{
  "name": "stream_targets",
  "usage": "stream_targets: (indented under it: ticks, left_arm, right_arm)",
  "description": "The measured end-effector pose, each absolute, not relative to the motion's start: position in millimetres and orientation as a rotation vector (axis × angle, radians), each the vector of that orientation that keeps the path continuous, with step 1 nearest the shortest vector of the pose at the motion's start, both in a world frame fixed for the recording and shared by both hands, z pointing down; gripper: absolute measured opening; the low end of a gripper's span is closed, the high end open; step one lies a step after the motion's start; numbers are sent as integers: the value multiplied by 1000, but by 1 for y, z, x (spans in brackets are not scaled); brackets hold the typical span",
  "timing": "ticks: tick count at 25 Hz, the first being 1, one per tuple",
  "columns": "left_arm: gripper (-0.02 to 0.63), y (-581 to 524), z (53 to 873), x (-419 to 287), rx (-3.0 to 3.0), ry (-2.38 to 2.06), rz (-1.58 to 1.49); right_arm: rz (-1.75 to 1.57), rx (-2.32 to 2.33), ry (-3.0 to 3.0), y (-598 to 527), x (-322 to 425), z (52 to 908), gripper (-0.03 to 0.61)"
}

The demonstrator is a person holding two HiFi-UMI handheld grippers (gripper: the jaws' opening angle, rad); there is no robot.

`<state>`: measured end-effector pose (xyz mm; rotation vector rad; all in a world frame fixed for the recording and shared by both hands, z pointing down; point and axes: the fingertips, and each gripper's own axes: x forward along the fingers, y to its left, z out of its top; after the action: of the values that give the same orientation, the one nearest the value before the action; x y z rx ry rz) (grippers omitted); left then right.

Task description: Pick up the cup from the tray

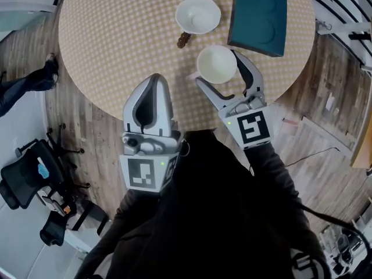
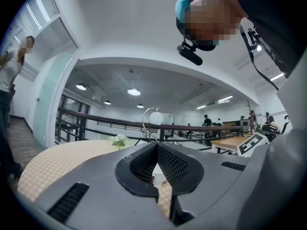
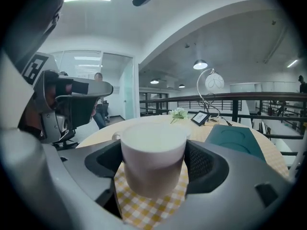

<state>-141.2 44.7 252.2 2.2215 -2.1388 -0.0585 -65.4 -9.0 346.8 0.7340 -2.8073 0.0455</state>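
The cup (image 1: 216, 64) is off the tray (image 1: 258, 16) and sits at 7 o'clock from it, over the bench (image 1: 116, 34). Your right hand-held gripper (image 3: 154, 159) pinches it on both sides. I judge the pick-up as done, but I cannot tell if the cup hangs or stands on the bench. A second cup (image 1: 197, 14) is at 11 o'clock. Your left hand-held gripper (image 1: 154, 77), at 8 o'clock, is pressed together and empty.

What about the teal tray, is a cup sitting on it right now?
No, the teal tray shows two bare round recesses; one white cup stands on the tablecloth, the other cup between the jaws of the right gripper.
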Motion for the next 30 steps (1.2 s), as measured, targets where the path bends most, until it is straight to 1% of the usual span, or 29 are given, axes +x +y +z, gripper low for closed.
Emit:
stream_targets:
  ticks: [11, 19, 30]
  left_arm:
    - [6, 34, 276, -156, 2168, -2124, -37]
    - [6, 26, 284, -158, 2178, -2102, -20]
    - [6, 25, 272, -146, 2227, -2084, -10]
  right_arm:
    - [51, 641, -2745, -5, -76, 387, 371]
    - [-48, 545, -2707, 1, -75, 395, 371]
    - [-15, 513, -2715, 16, -66, 393, 371]
